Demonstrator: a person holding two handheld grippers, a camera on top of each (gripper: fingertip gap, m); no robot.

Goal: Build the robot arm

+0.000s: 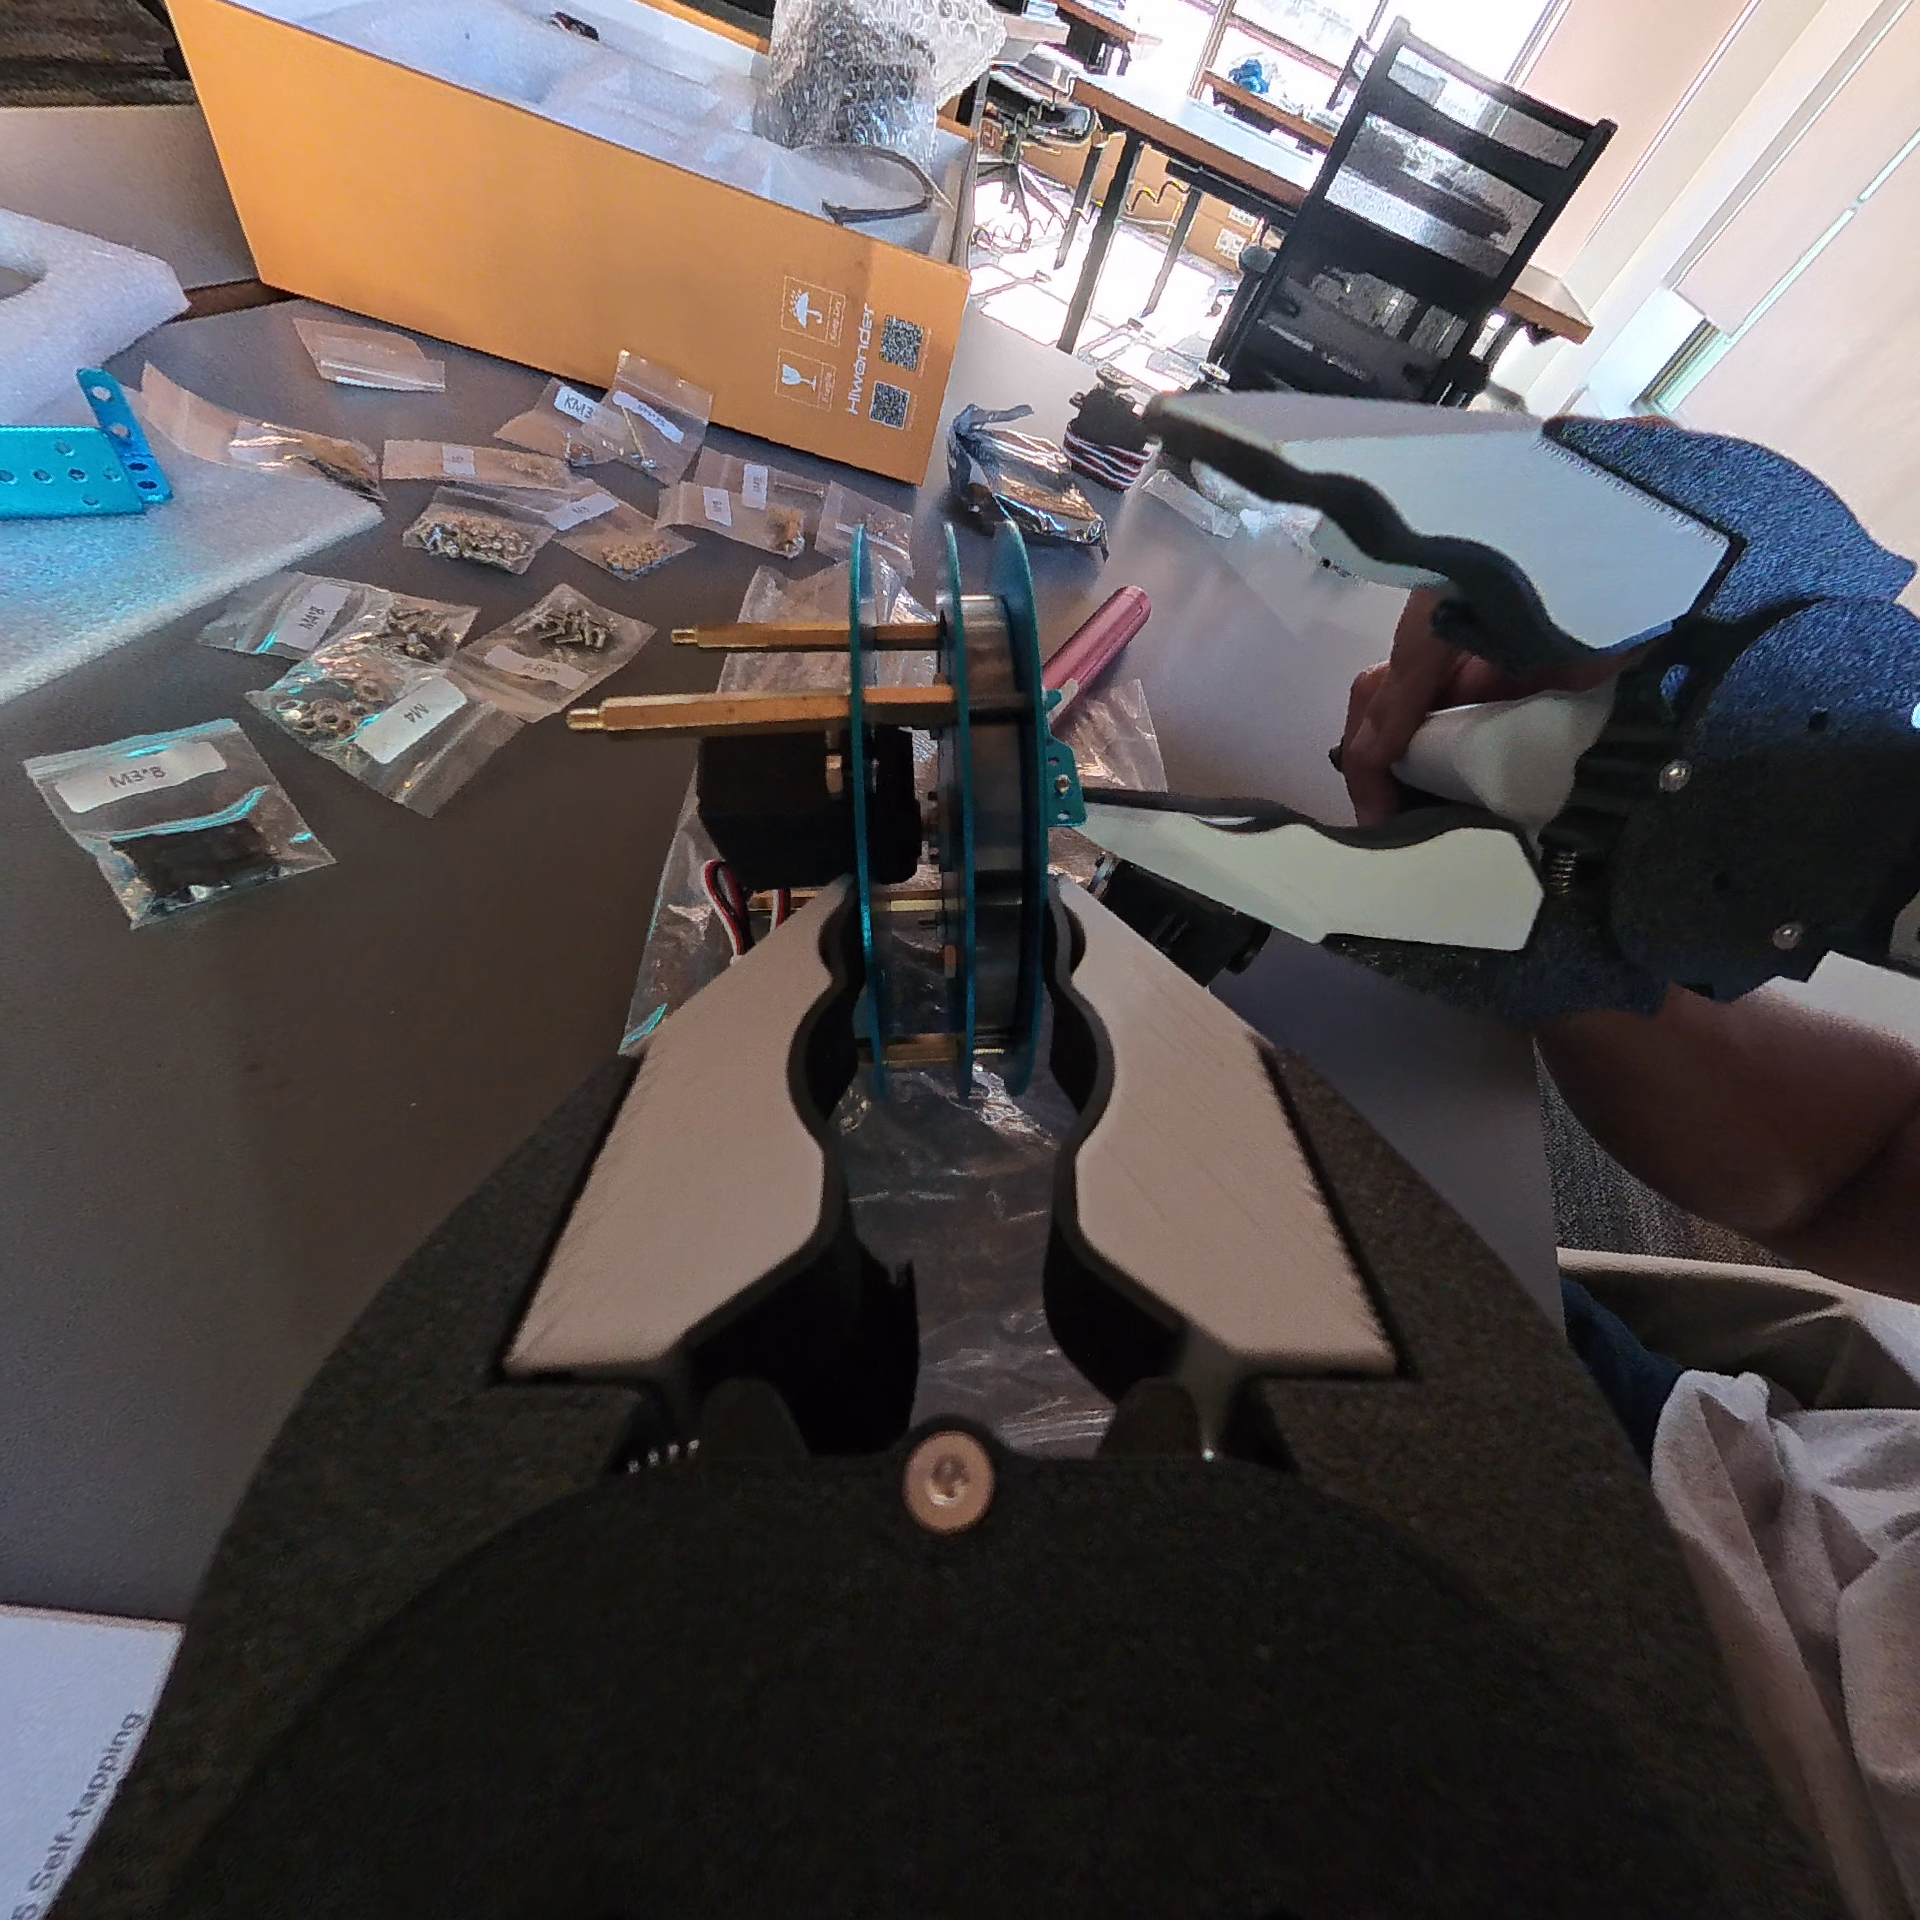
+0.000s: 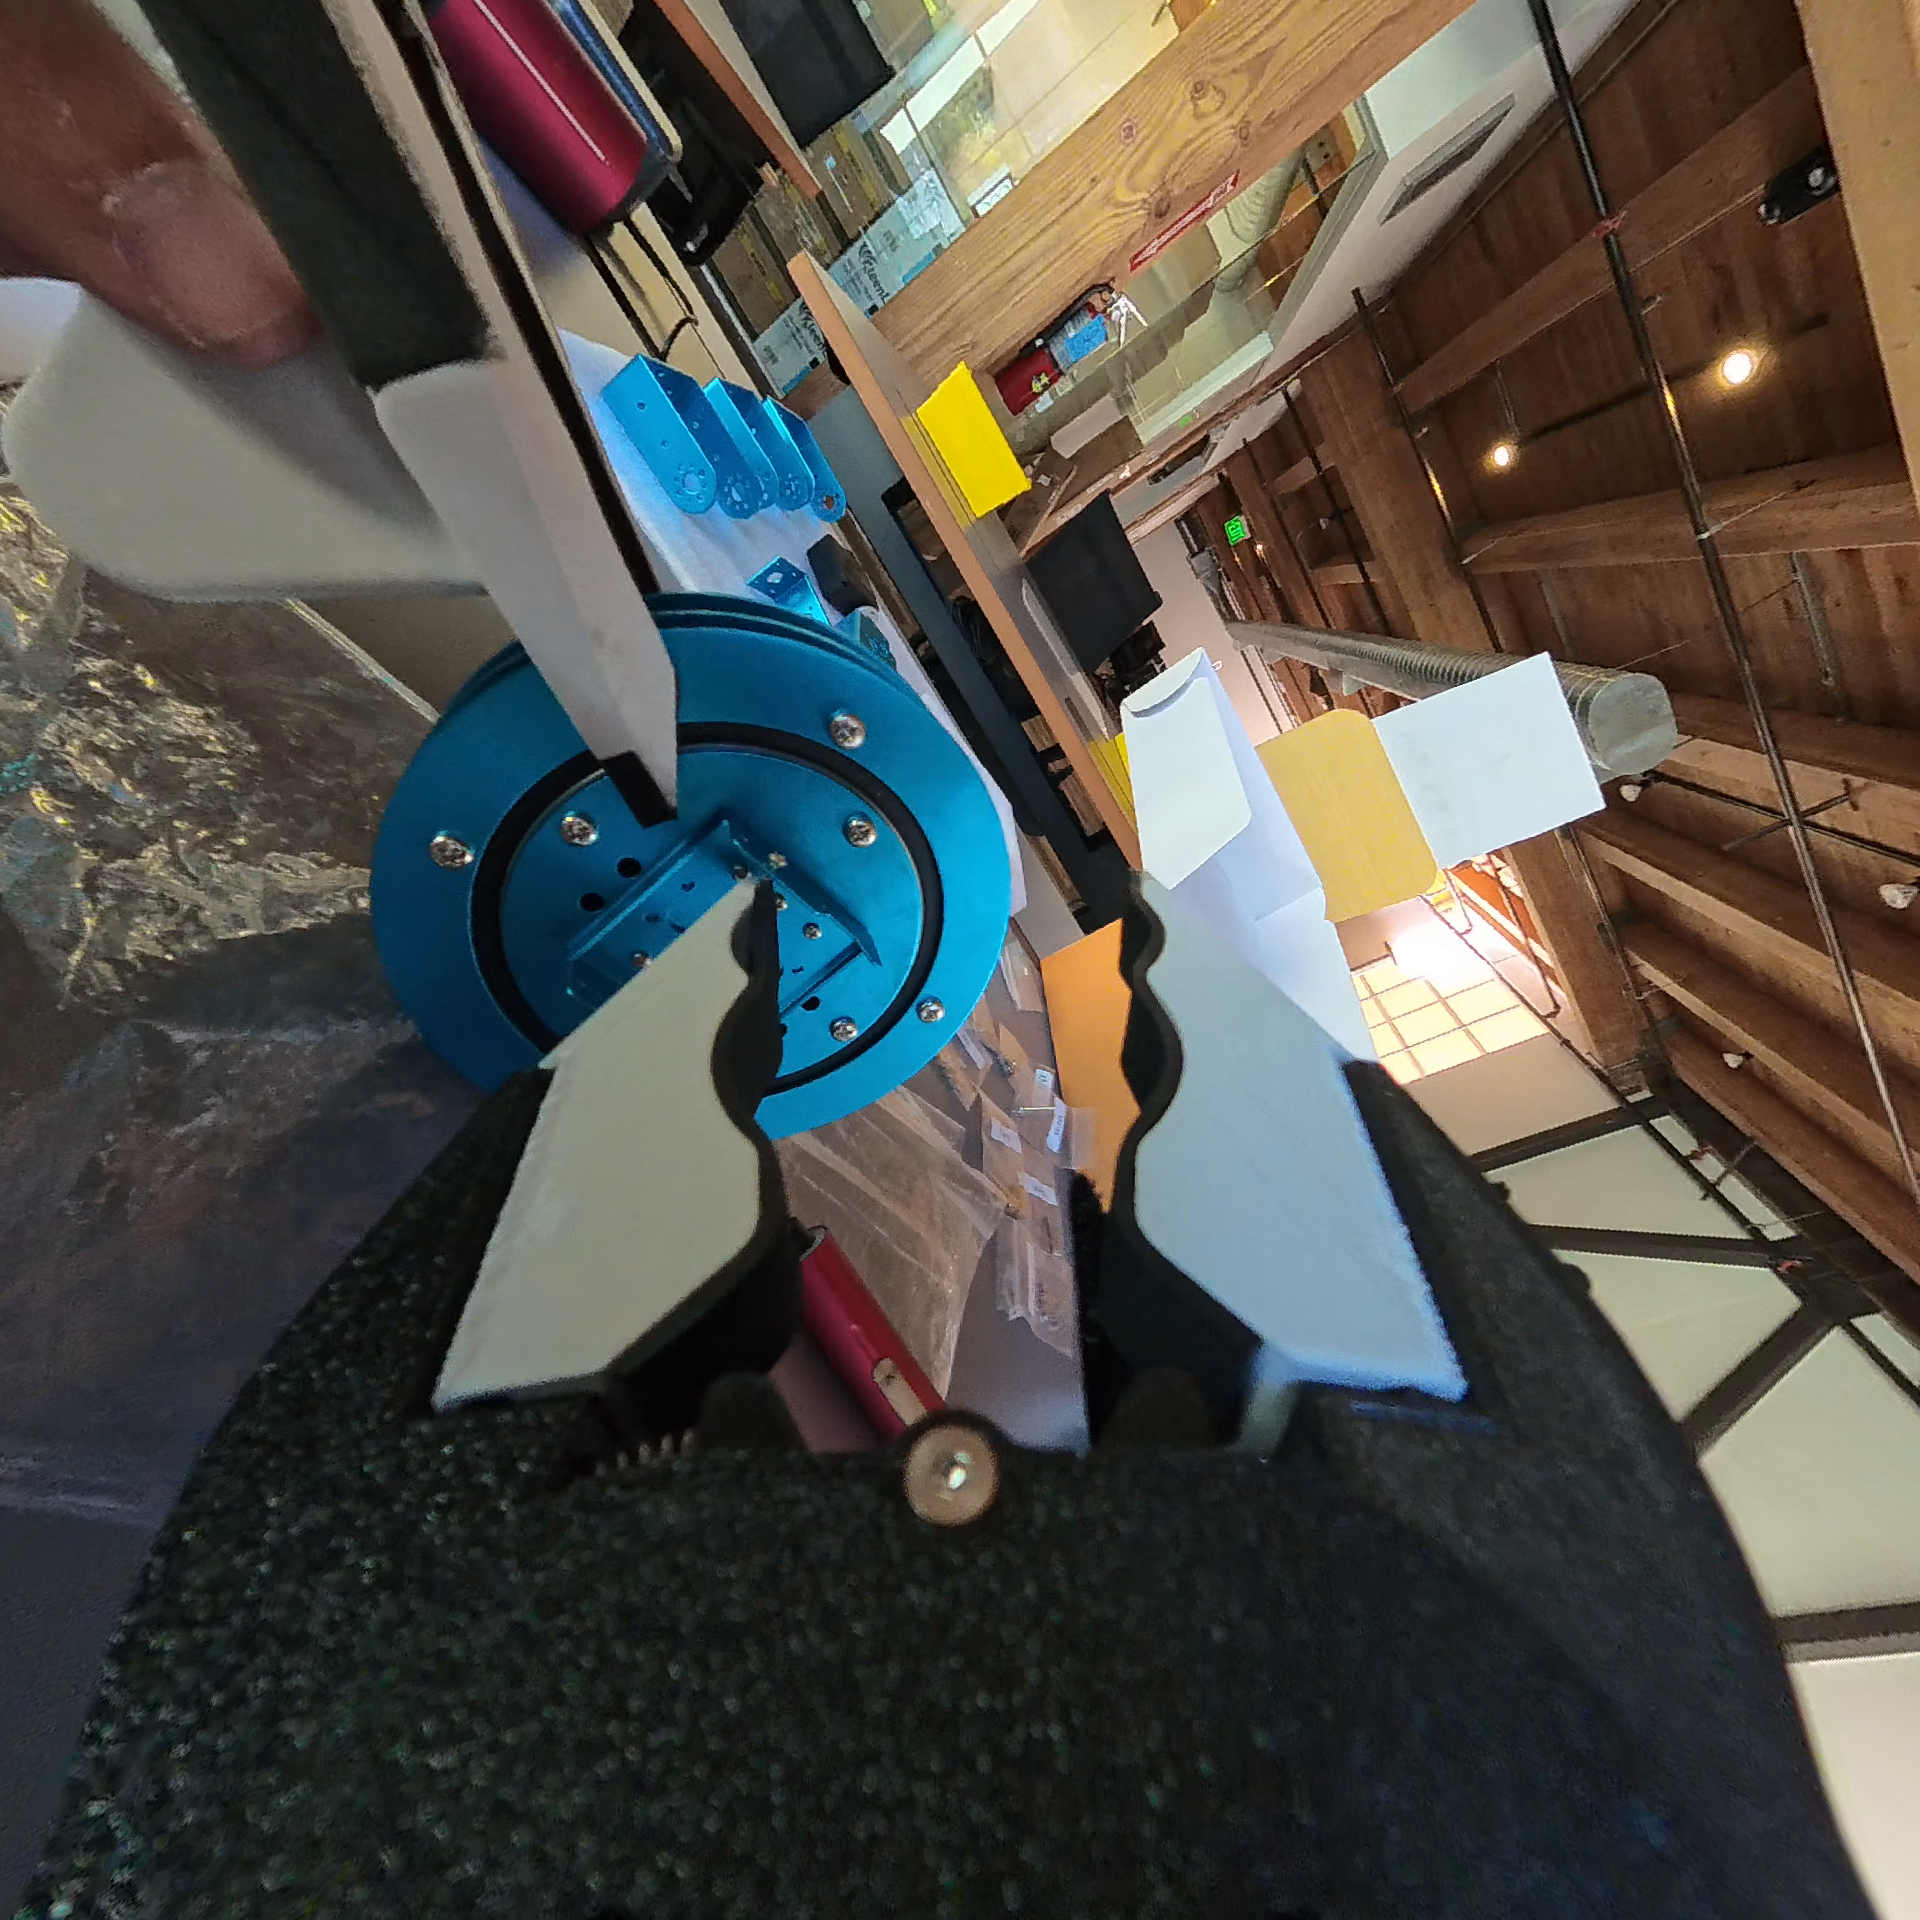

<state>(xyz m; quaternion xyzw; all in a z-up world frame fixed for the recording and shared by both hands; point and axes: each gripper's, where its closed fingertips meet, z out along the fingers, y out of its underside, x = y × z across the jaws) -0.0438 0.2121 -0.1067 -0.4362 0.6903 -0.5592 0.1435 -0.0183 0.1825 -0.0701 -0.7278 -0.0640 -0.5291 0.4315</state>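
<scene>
The blue disc assembly [image 1: 940, 821] is held up edge-on above the table [image 1: 260, 1039], and the left gripper [image 1: 951, 914] has its fingers clamped on its rim from both sides. It is a stack of round blue plates with a silver core between them, brass standoffs [image 1: 748, 712] sticking out to one side and a black servo [image 1: 790, 800] with red and white wires fixed against it. In the right wrist view the face shows a black ring, a ring of screws and a small blue bracket [image 2: 727, 925] at the centre, so much of it looks already put together; the standoff ends are bare. The right gripper [image 1: 1122, 603] hangs just beside the face, fingers spread wide and empty, its lower tip at the bracket. Beyond lie small bags of screws [image 1: 405, 717], a pink tube [image 1: 1096, 644], blue brackets [image 1: 62, 457] on white foam and an orange box [image 1: 582, 218].
</scene>
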